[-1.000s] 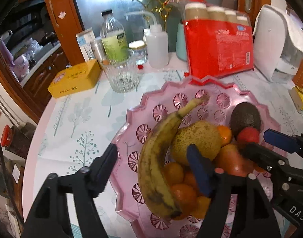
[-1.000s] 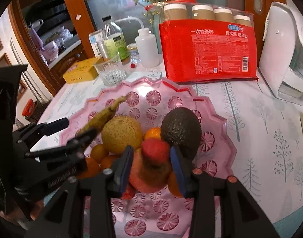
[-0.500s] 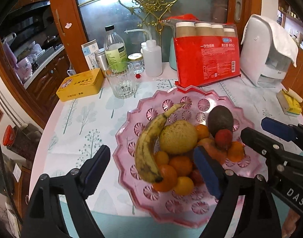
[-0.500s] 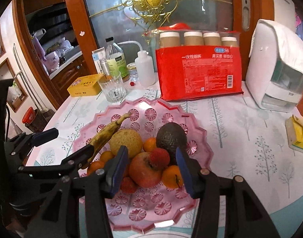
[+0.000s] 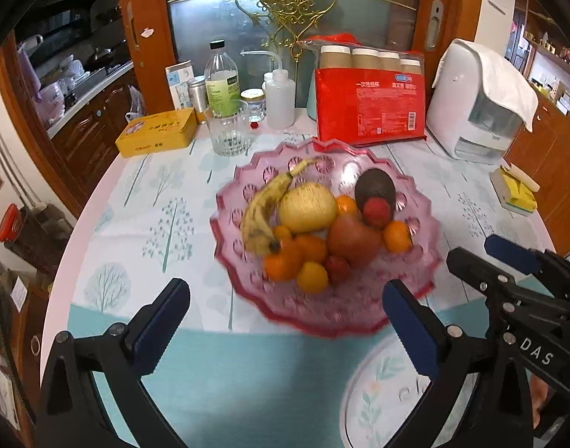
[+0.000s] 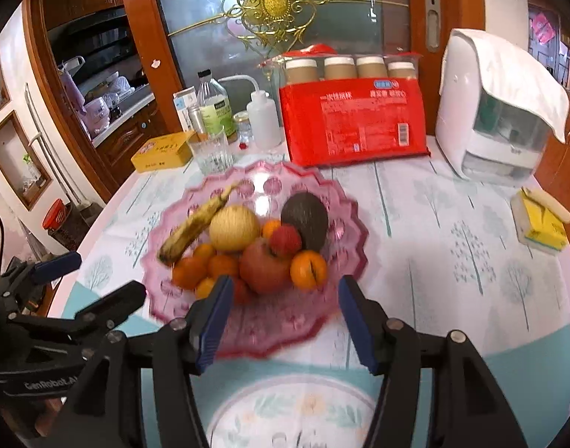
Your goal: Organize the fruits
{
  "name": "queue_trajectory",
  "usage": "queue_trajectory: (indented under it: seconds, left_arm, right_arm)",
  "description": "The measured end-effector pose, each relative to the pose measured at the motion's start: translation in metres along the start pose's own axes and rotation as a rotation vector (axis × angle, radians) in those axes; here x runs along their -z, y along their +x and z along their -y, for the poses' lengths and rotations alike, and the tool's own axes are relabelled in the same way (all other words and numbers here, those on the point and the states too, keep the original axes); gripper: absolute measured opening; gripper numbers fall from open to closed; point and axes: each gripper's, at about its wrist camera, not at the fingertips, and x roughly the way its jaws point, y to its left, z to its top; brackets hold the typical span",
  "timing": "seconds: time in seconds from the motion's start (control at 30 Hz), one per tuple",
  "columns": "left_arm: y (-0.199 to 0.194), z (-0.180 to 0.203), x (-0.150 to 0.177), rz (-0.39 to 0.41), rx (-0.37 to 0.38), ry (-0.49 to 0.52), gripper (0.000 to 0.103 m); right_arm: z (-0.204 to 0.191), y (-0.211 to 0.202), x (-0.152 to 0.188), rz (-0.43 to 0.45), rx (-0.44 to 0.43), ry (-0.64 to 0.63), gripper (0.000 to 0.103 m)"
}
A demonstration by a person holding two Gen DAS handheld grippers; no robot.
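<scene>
A pink scalloped glass bowl (image 5: 415, 272) (image 6: 344, 231) holds a spotted banana (image 5: 264, 211) (image 6: 195, 224), a yellow-green pear (image 5: 307, 207) (image 6: 234, 227), a dark avocado (image 5: 374, 188) (image 6: 305, 216), a red apple (image 5: 354, 239) (image 6: 264, 267), a small red fruit (image 5: 376, 212) (image 6: 285, 240) and several oranges. My left gripper (image 5: 285, 323) is open and empty, near the bowl's front edge. My right gripper (image 6: 285, 321) is open and empty, in front of the bowl. The right gripper also shows in the left wrist view (image 5: 486, 257).
At the table's back stand a red pack of paper cups (image 5: 370, 108), a white appliance (image 5: 479, 112), a glass (image 5: 229, 130), bottles (image 5: 221, 82) and a yellow tin (image 5: 156, 132). A yellow box (image 6: 538, 224) lies right. A patterned white plate (image 6: 296, 414) lies at the near edge.
Both grippers have pulled back and up from the bowl. The right gripper's jaws have opened wider and no longer flank the small red fruit, which rests on the pile.
</scene>
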Motion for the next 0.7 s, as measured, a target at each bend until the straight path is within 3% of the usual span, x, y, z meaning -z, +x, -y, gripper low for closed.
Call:
queue_trajectory:
  seconds: [0.37, 0.7]
  left_arm:
    - [-0.072, 0.017, 0.068, -0.032, 0.002, -0.029, 0.102]
    - [-0.148, 0.041, 0.107, -0.028, -0.030, -0.021, 0.102]
  right_arm:
    - [0.006, -0.063, 0.071, -0.104, -0.024, 0.028, 0.059]
    - [0.008, -0.144, 0.104, -0.073, 0.014, 0.070, 0.069]
